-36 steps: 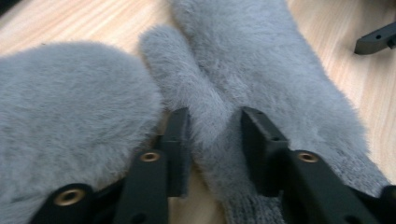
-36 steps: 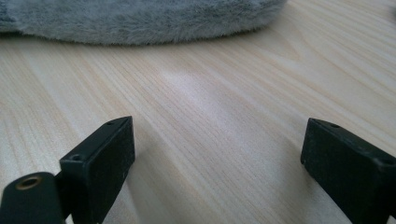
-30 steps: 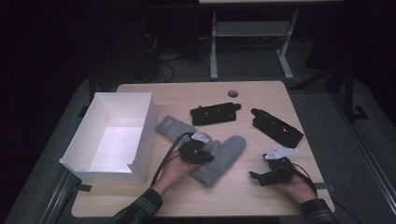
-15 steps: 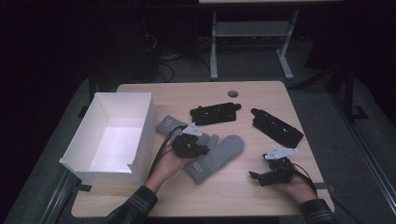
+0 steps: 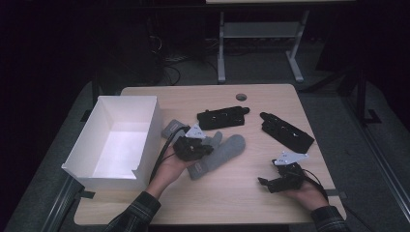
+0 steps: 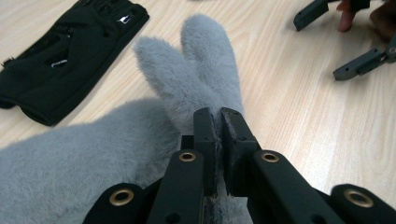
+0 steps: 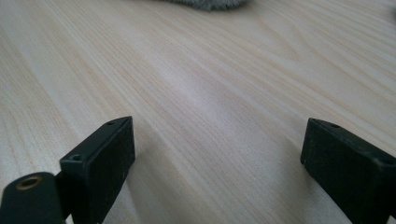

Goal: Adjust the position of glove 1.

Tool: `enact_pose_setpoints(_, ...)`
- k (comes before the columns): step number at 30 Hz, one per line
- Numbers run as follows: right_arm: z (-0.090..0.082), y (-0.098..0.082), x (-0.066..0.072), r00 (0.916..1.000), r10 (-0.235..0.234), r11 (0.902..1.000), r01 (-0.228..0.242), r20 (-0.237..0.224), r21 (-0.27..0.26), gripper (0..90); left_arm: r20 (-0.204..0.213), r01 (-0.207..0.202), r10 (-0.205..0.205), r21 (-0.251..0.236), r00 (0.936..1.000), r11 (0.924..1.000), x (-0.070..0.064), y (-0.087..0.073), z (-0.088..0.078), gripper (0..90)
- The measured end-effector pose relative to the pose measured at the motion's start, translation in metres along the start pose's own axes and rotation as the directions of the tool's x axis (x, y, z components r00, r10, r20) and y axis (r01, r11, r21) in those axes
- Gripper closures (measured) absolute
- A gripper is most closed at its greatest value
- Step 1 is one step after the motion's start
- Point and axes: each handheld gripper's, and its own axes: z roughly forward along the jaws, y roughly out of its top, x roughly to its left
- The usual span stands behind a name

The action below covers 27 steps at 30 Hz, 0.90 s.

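The high view is looking forward and down over the whole table. Each gripper view is riding close behind its own jaws; both are taking in the grey mitten lying ahead of them.

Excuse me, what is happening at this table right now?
A person works with a gripper in each hand. The left gripper is shut on a grey fluffy mitten beside the white box. The right gripper is open over bare table. Two black gloves lie farther back.
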Motion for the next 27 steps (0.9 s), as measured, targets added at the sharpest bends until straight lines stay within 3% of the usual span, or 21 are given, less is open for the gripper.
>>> enact_pose_setpoints(6, 0.000, 0.000, 0.000, 1.0000, 0.001, 1.0000, -0.001, -0.001, 0.000, 9.7, 0.067, 0.001, 0.001, -0.024, 0.9978, 0.9997, -0.011, 0.003, 0.001, 81.0)
enact_pose_setpoints(14, 0.000, 0.000, 0.000, 1.0000, 0.002, 1.0000, -0.002, -0.001, 0.000, 9.7, 0.188, 0.014, -0.007, -0.036, 0.9821, 0.9993, -0.025, 0.006, 0.005, 75.6)
enact_pose_setpoints(22, 0.000, 0.000, 0.000, 1.0000, 0.002, 1.0000, -0.002, -0.001, 0.000, 9.7, 0.195, -0.005, 0.011, -0.029, 0.9807, 0.9996, -0.033, 0.007, 0.008, 73.9)
enact_pose_setpoints(24, 0.000, 0.000, 0.000, 1.0000, 0.001, 1.0000, -0.001, -0.001, 0.000, 9.7, 0.184, 0.004, 0.002, -0.029, 0.9829, 0.9996, -0.031, 0.005, 0.008, 73.8)
enact_pose_setpoints(25, 0.000, 0.000, 0.000, 1.0000, 0.002, 1.0000, -0.002, -0.001, 0.000, 9.7, 0.175, 0.004, 0.001, -0.026, 0.9846, 0.9997, -0.029, 0.004, 0.008, 69.4)
enact_pose_setpoints(27, 0.000, 0.000, 0.000, 1.0000, 0.001, 1.0000, -0.001, -0.001, 0.000, 9.7, 0.139, 0.007, -0.005, -0.011, 0.9902, 0.9999, -0.024, 0.000, 0.008, 66.7)
